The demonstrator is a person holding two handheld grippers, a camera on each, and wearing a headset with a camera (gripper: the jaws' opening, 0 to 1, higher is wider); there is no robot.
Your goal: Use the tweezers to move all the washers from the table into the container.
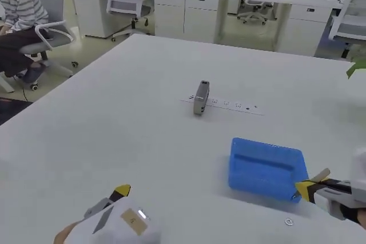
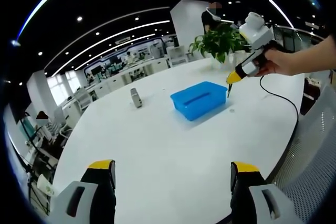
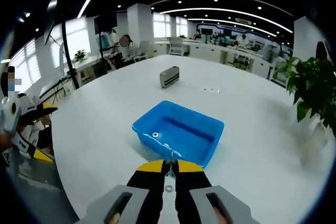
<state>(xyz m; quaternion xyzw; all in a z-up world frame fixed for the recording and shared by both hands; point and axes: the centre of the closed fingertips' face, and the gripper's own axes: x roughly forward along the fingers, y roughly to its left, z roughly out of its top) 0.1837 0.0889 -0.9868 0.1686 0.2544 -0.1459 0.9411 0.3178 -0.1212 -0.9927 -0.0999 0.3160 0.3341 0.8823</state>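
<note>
The blue container [image 1: 266,170] stands on the white table [image 1: 131,124], with one washer [image 3: 155,135] lying inside it. My right gripper [image 1: 311,187] is shut on thin tweezers [image 3: 171,160], whose tips hang over the container's near wall [image 3: 173,148]. Whether the tips hold anything I cannot tell. A loose washer [image 1: 289,221] lies on the table just below this gripper, and is the washer [image 3: 169,188] seen between its jaws. A row of small washers [image 1: 229,105] lies further back. My left gripper [image 2: 172,174] stands open over bare table, well left of the container [image 2: 199,98].
A small grey device [image 1: 201,96] stands upright at the left end of the washer row. A potted plant [image 3: 310,93] sits at the table's far right. Office chairs and desks stand beyond the table, and a person sits at the far left [image 1: 20,10].
</note>
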